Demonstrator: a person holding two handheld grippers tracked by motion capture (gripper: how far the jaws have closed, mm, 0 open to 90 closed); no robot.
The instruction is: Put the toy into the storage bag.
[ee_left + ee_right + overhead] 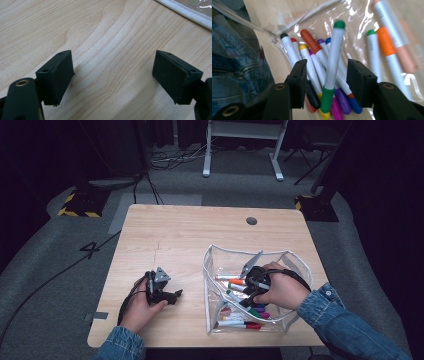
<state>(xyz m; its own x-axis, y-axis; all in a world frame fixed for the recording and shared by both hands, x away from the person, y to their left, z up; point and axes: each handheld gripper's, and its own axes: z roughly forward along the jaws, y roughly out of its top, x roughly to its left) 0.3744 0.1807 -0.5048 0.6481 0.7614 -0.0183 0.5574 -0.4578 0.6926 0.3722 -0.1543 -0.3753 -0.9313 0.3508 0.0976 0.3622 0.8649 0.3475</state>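
The right tool [325, 80] reaches down into the clear pouch [215, 262], its jaws parted on either side of a green marker [333, 62]. The marker stands between the pads; I cannot tell whether they touch it, since gaps show on both sides, so the tool reads as open around it, not clamped. The green marker lies across a heap of other markers [312, 57], with caps in black, red, yellow, brown-orange, purple and blue fanned beneath it. To the right in the right gripper view lie three more, apart from the heap: one green-capped, an orange marker [387, 47], and a pale one at the edge. In the high view the right hand [282, 290] holds the tool [255, 282] inside the pouch, which stands open-topped on the right half of the desk [175, 235], white trim along its rim. Blue denim shows through the pouch wall in the right gripper view.

The left tool [112, 75] rests on the bare desk with its jaws wide apart and nothing between them. A strip of the pouch's white trim [185, 12] crosses the top right corner of its view. In the high view the left hand [142, 307] holds this tool [170, 295] just left of the pouch, not touching it.

A dark round hole [251, 220] sits near the desk's far edge.
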